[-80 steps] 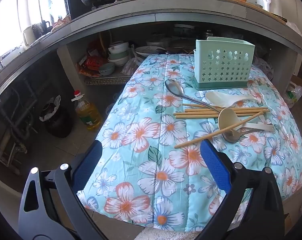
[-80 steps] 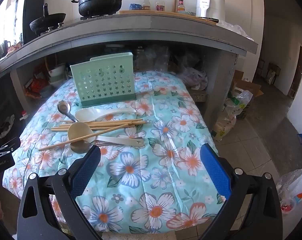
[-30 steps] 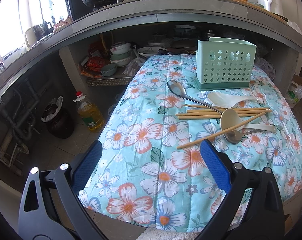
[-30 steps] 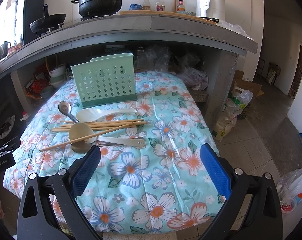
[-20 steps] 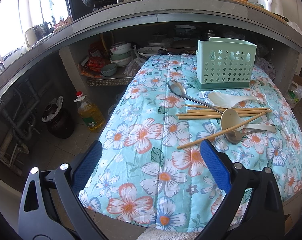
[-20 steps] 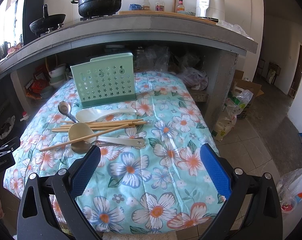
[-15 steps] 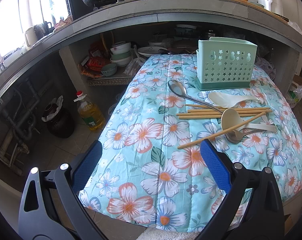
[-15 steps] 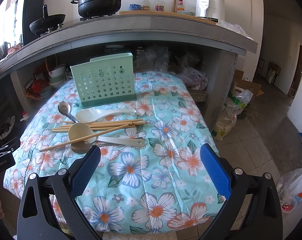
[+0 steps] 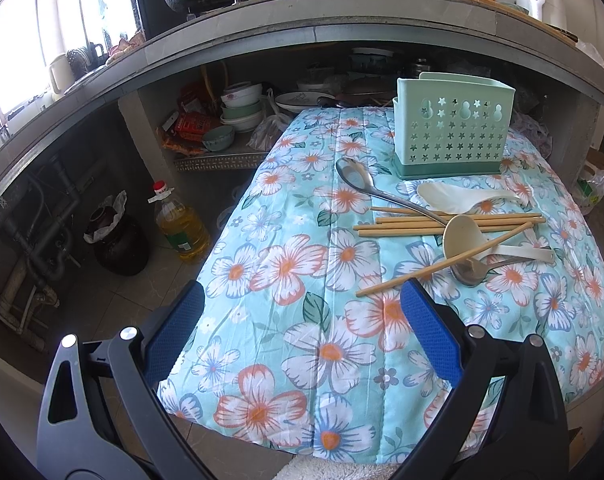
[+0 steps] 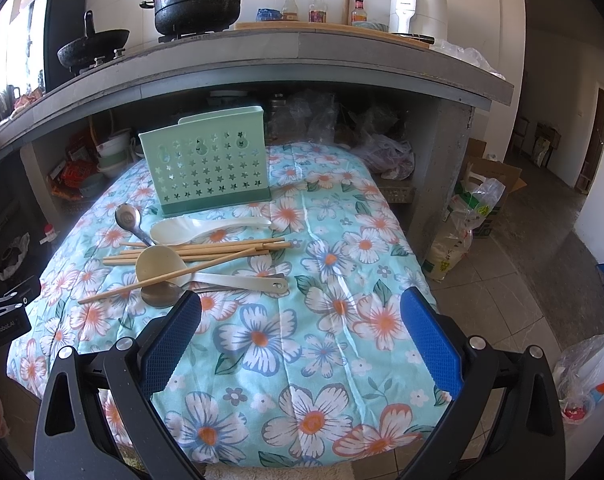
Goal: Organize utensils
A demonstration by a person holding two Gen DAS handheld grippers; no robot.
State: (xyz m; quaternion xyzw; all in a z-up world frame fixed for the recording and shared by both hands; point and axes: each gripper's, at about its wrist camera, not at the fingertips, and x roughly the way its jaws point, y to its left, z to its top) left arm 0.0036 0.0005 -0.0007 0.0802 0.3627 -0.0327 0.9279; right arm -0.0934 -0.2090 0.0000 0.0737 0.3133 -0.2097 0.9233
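Blue-padded left hand-held gripper (image 9: 302,320) and right hand-held gripper (image 10: 302,320), jaws wide, empty.

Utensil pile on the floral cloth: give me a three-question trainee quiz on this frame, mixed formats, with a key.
1. True or false: the green caddy already holds a utensil.
2. Multiple choice: the lone slanted chopstick lies across which item? A) the beige ladle B) the white rice paddle C) the caddy
3. Fill in: the left tool and right tool are both ____, holding nothing.

Key
1. False; nothing shows above its rim, and all the utensils lie on the cloth.
2. A
3. open
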